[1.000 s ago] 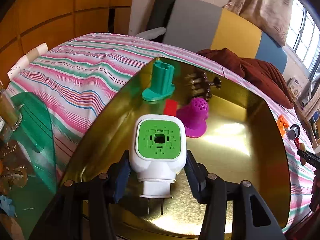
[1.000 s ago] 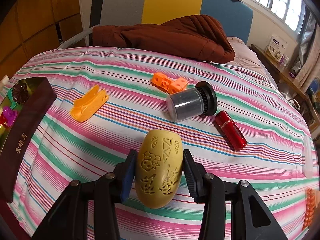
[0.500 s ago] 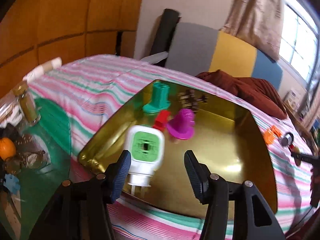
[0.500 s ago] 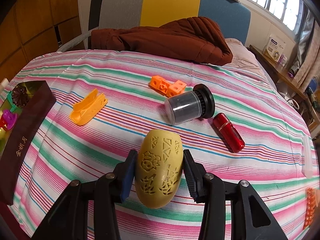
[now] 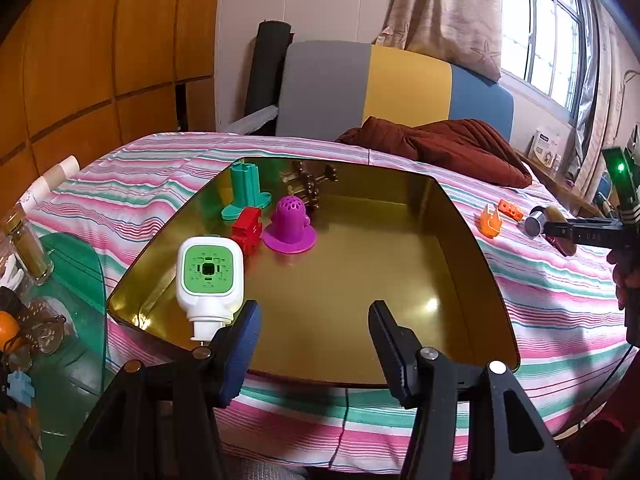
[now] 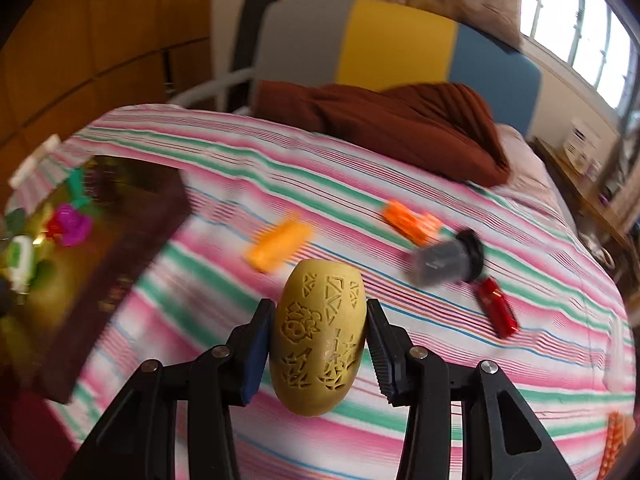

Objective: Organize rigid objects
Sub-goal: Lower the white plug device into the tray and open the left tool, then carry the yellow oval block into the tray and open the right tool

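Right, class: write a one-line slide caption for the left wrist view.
Open left gripper above the gold tray, white-and-green plug-in standing released beside earlier-sorted toys.

Left hand-held gripper (image 5: 314,344) jaws apart, empty, just widened; right hand-held gripper (image 6: 318,340) clamped, angled downward.

**Room furnishings, non-task**

Bed with striped sheet (image 5: 540,292) in pink, green and white. Maroon blanket (image 5: 448,144) bunched at its head. Headboard (image 5: 400,84) in grey, yellow and blue panels. Wooden wall panelling (image 5: 100,60). Beige curtain (image 5: 452,8) beside window (image 5: 556,32). Glass side table (image 5: 76,280) with jar (image 5: 28,248).
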A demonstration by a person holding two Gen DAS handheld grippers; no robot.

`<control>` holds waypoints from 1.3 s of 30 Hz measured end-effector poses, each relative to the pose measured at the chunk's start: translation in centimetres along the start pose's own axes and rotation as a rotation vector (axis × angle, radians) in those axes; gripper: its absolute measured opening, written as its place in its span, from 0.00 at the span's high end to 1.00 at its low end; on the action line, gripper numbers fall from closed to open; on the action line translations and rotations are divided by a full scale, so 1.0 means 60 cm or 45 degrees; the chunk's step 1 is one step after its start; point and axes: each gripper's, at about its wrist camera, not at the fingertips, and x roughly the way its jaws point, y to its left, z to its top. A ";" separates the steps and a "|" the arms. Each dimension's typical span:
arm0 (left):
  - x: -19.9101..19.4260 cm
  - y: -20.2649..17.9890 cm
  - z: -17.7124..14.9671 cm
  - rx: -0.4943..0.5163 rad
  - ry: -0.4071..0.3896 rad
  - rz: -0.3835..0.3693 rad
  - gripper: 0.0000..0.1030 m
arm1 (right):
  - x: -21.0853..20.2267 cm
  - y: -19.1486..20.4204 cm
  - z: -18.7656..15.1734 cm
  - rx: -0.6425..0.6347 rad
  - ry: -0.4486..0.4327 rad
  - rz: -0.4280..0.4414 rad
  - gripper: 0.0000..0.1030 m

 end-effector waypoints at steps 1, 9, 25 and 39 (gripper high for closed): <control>0.001 0.001 0.001 -0.005 -0.001 -0.003 0.45 | -0.008 0.021 0.007 -0.015 -0.013 0.027 0.56; -0.015 0.021 -0.004 -0.044 -0.026 0.002 0.45 | -0.047 0.191 0.049 -0.111 -0.068 0.255 0.56; -0.050 0.075 -0.020 -0.120 -0.055 0.062 0.45 | 0.043 0.435 0.060 -0.240 0.171 0.463 0.56; -0.065 0.103 -0.027 -0.185 -0.062 0.072 0.45 | 0.101 0.485 0.060 -0.066 0.318 0.522 0.55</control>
